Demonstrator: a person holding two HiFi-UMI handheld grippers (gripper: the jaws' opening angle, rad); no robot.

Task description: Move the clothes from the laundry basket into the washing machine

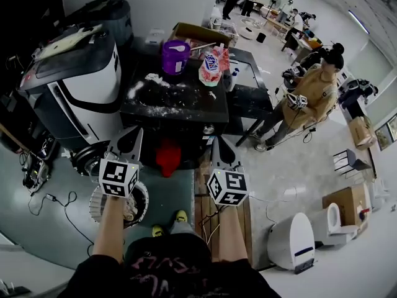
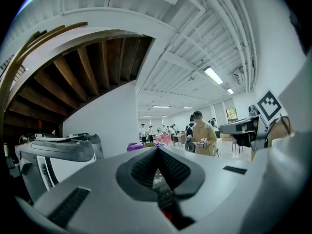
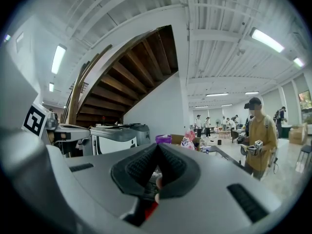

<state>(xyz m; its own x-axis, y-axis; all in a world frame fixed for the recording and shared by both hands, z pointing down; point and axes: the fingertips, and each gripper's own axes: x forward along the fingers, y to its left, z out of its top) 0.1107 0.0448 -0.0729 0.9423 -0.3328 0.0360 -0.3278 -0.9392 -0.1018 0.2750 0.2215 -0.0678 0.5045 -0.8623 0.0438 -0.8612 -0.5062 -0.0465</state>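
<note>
Nearest is the person's dark shirt [image 1: 167, 269], with both forearms running out from it to the tongs. The left tongs [image 1: 131, 138] and the right tongs [image 1: 219, 146] are held level and side by side, each with its jaws pressed together on nothing.

The laundry basket [image 1: 98, 208], round and white with a slotted wall, sits below and behind the left tongs, partly under that wrist. Pale clothes [image 1: 131, 207] show inside it, though little of them can be made out. Ahead and to the left of the left tongs stands a white-and-black machine [image 1: 80, 85], which I take for the washing machine. A dark round opening [image 1: 89, 157] sits low beside it. Between the two tongs, slightly ahead, a red cloth [image 1: 169, 157] hangs at the edge of a black table [image 1: 180, 98]; it may be a garment.

The clothes should be light, soft and limp, so they will sag and trail from any grip. A bunched fold near the middle of the heap looks a safer hold than a thin hem. Loose ends could catch on the basket rim.
</note>
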